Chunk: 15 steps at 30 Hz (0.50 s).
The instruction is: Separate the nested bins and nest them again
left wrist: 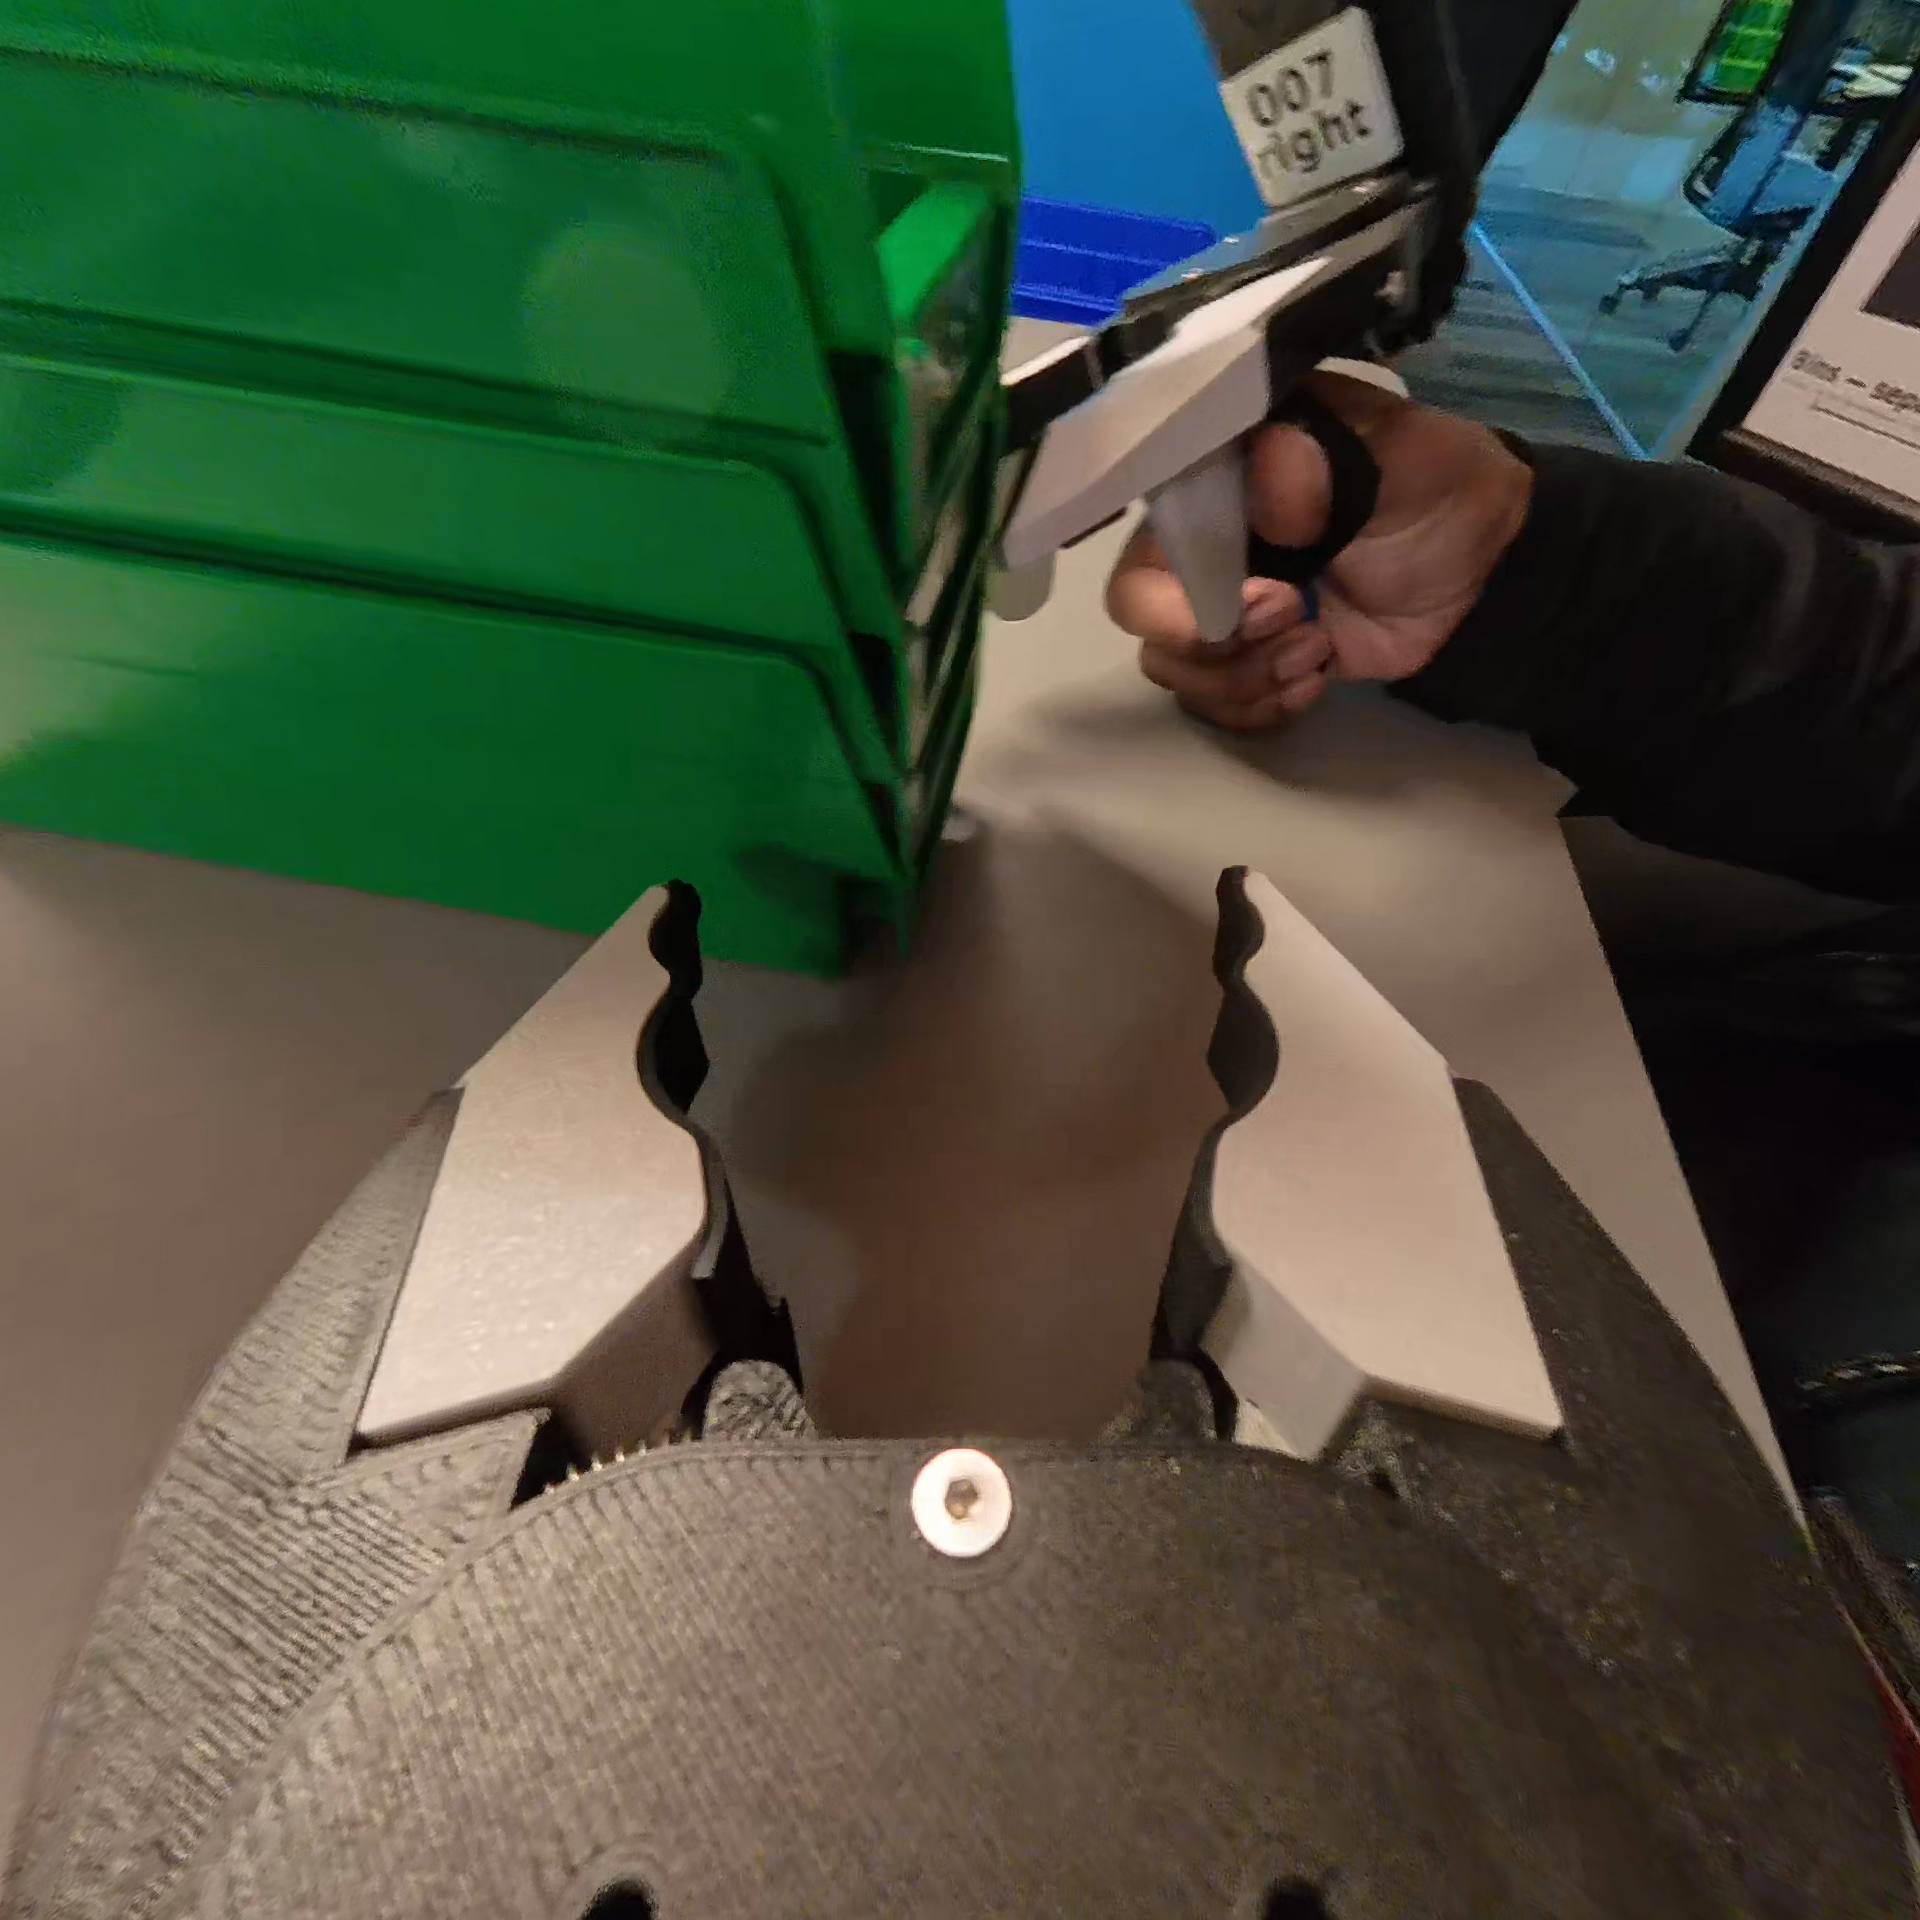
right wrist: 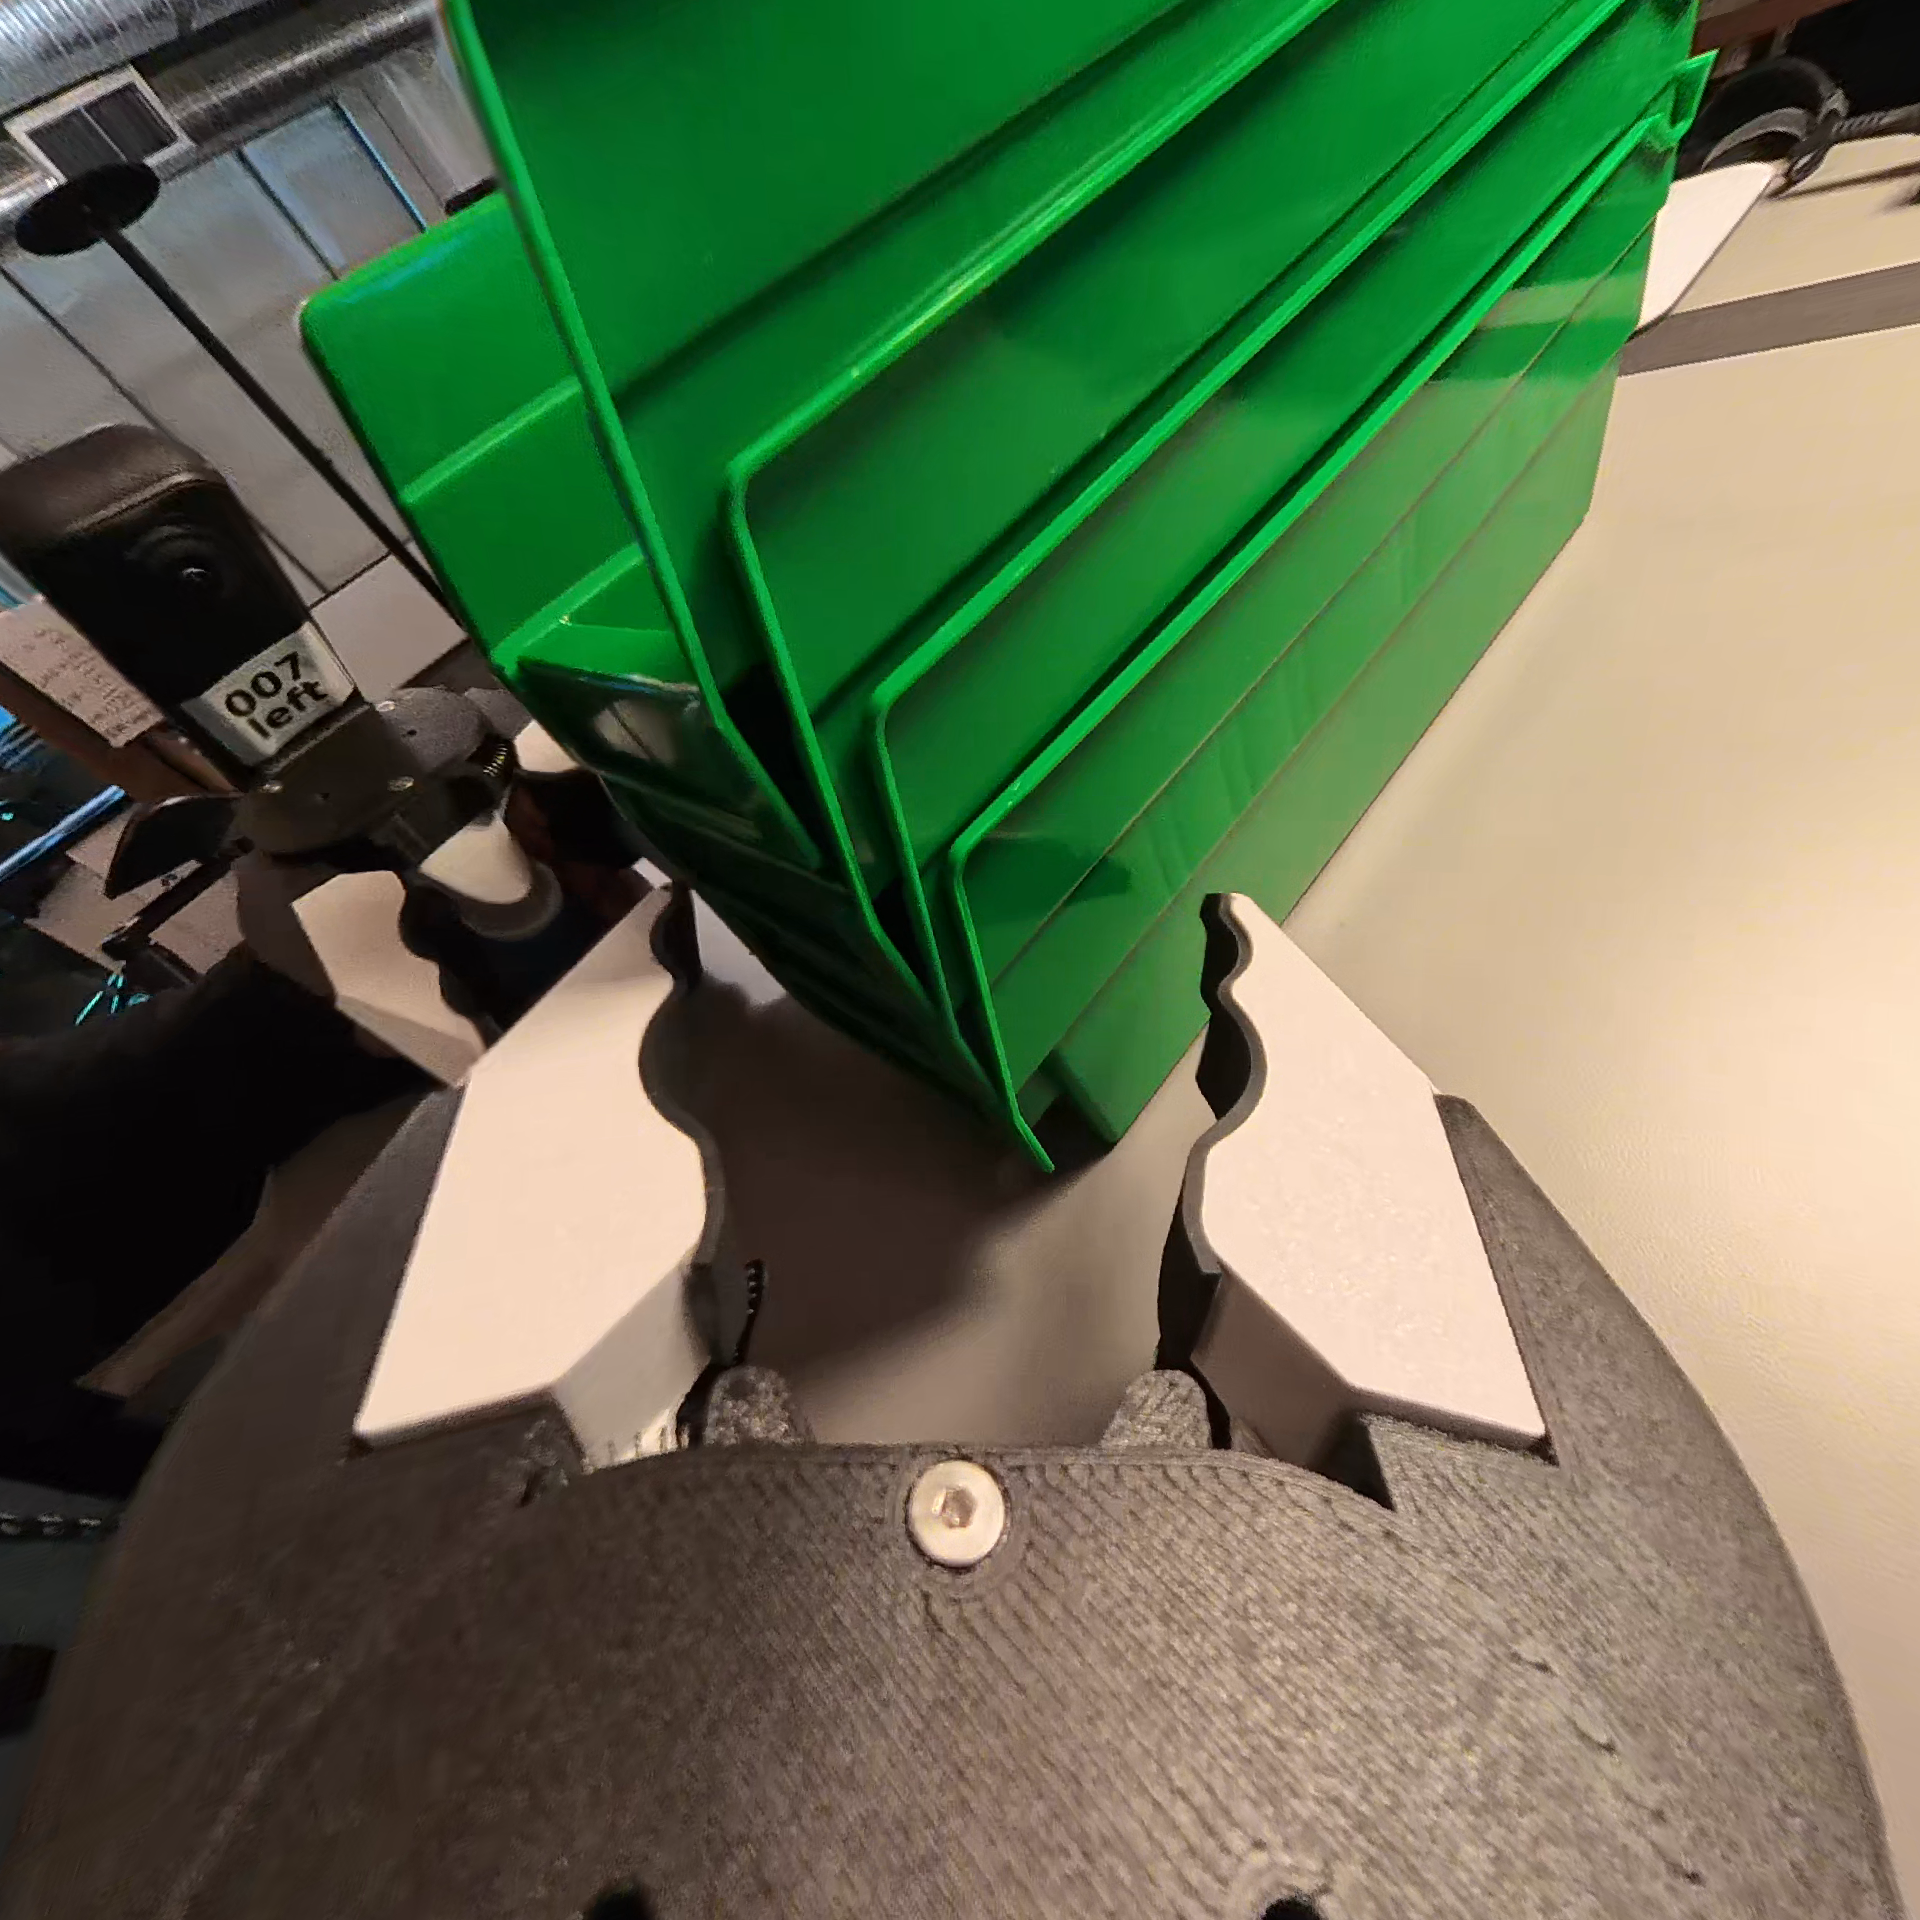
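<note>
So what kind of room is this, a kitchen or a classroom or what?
Probably an office or lab workspace. There's a rolling office chair behind a glass partition, a bare ceiling duct, and a plain table where green bins stand.

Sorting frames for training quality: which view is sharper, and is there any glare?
Left wrist view: the green bins are smeared by motion blur. Right wrist view: bins crisp, with glossy highlights on their rims; both views bend at the edges.
</note>
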Each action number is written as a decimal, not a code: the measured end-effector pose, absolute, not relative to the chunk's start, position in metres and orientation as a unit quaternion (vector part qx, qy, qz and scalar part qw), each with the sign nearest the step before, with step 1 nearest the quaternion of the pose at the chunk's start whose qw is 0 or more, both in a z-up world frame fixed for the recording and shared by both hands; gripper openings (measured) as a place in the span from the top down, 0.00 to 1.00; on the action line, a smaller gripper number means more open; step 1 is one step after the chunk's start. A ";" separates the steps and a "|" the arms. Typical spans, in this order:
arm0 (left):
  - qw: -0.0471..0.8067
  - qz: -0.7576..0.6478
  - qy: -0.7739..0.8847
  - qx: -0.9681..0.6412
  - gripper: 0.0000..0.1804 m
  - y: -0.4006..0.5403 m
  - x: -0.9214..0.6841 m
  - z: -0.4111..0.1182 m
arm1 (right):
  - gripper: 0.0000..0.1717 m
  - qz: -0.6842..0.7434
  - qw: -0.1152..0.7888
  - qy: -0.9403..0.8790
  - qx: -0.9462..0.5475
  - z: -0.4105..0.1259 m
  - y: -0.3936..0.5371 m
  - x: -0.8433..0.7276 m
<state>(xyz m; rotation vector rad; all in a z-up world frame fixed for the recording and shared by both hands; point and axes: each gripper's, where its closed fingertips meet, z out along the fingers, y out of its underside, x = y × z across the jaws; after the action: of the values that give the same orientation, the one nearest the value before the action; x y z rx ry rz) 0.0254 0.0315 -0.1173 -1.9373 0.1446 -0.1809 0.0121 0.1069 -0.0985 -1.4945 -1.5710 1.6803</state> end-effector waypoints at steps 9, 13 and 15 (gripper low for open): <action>0.561 -0.056 0.008 -0.826 0.46 0.010 -0.018 -0.118 | 0.43 0.605 0.207 -0.547 -0.541 -0.096 0.111 0.018; 0.551 -0.055 0.016 -0.833 0.47 0.011 -0.016 -0.122 | 0.43 0.614 0.200 -0.543 -0.537 -0.094 0.111 0.018; 0.549 -0.053 0.020 -0.834 0.47 0.011 -0.015 -0.123 | 0.43 0.622 0.198 -0.538 -0.533 -0.092 0.112 0.020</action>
<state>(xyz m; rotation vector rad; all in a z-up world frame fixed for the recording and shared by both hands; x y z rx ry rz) -0.0150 0.0113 -0.1230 -1.9739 0.0464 -0.1252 0.0196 0.1118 -0.0921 -1.4920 -1.5068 1.7408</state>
